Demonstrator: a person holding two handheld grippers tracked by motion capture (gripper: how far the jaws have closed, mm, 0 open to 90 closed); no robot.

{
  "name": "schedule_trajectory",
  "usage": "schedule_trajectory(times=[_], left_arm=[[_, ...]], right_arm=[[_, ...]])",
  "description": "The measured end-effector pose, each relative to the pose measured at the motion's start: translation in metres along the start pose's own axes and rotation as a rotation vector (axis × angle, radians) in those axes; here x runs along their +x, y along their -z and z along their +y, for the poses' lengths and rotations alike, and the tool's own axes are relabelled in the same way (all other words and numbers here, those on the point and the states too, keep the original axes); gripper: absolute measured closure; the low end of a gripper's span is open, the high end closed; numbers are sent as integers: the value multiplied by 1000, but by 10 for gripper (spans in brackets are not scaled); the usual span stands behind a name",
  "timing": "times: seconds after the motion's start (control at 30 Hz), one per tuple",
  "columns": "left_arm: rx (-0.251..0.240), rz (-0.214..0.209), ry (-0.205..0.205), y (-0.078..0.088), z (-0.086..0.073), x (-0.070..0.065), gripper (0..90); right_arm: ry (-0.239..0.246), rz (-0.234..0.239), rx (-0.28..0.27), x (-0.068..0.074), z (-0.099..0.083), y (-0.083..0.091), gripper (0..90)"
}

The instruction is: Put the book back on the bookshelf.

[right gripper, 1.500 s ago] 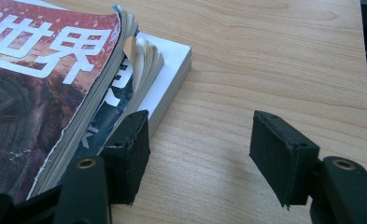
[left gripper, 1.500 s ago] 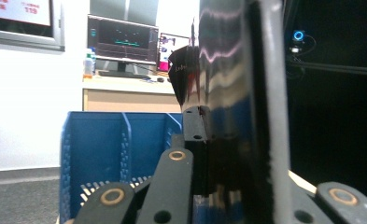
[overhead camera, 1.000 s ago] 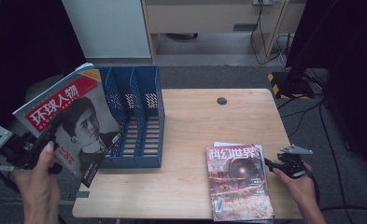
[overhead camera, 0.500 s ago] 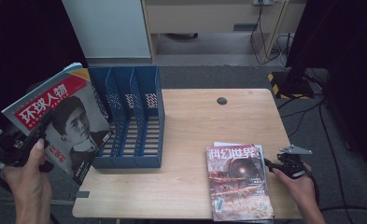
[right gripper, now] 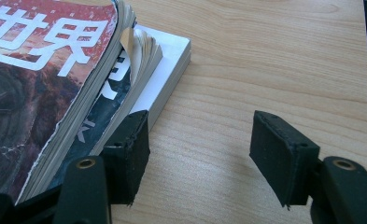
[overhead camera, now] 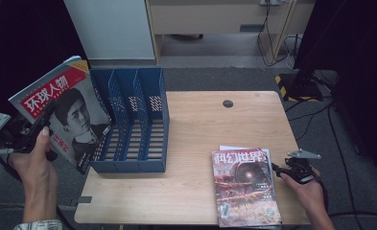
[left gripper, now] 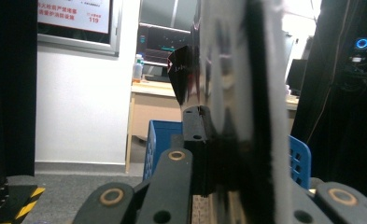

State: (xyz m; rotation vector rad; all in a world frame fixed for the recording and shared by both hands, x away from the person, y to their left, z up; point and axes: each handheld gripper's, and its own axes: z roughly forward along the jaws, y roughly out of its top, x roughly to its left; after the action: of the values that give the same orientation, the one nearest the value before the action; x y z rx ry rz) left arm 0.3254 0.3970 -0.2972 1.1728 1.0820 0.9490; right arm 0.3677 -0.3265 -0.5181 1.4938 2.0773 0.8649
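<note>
1. Magazine (overhead camera: 64, 117) with a red masthead is clamped in the left gripper (overhead camera: 35, 134), held tilted in the air off the bench's left edge, just beside the blue file rack (overhead camera: 133, 122). Judgement: it is kept clear of the bench so it can be slotted upright into a compartment.
2. Left gripper view: the jaws are closed on the magazine's glossy edge (left gripper: 232, 93).
3. Masthead reads 环球人物 in white; a portrait fills the cover.
4. Right gripper (right gripper: 195, 158) rests on the bench (overhead camera: 200, 124) at the near right, jaws apart and holding nothing, one pad just beside the magazine stack (overhead camera: 246, 187). Judgement: it waits to take the next one.
5. Top cover of the stack reads 科幻世界 on a dark red ground.
6. Wall sign (left gripper: 74, 11) in the left gripper view shows "119".
</note>
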Motion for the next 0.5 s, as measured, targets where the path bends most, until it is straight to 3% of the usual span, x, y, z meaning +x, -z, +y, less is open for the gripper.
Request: schedule_trajectory(times=[0.5], left_arm=[[13, 14, 14, -41, -22, 13, 867]], right_arm=[[2, -1, -2, -1, 0, 1, 378]])
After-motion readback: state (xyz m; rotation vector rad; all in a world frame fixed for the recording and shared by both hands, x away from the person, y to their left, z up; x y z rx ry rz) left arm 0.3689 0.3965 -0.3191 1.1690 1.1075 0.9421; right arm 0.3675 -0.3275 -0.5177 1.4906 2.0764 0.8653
